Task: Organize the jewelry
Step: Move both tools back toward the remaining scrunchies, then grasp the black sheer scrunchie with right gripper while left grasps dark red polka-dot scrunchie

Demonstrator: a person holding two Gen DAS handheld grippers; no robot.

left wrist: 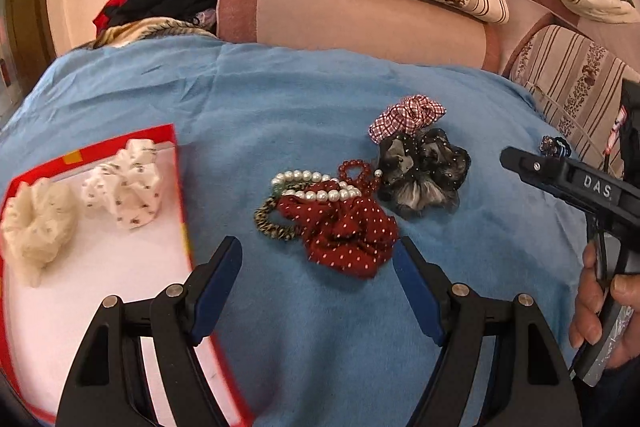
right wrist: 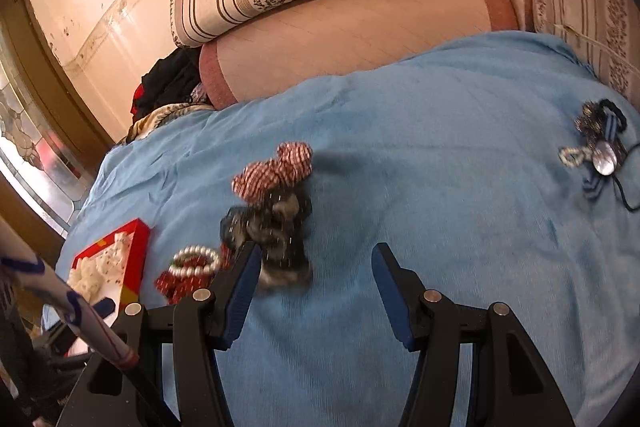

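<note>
Fingers (left wrist: 218, 281) of both grippers stand wide and empty above the red dotted scrunchie (left wrist: 348, 235), which the left gripper (left wrist: 318, 285) must, I think, grasp next for the red tray (left wrist: 170, 137).

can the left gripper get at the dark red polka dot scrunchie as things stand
Probably yes. The open left gripper has nothing between its fingers, and the dark red polka-dot fabric scrunchie lies just ahead on the blue blanket. A white pearl bracelet drapes over its far edge and might come along.

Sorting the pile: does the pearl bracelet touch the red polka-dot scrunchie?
Touching. The left wrist view shows the pearl bracelet draped directly across the top of the red polka-dot scrunchie, with no blue cloth visible between them.
</note>
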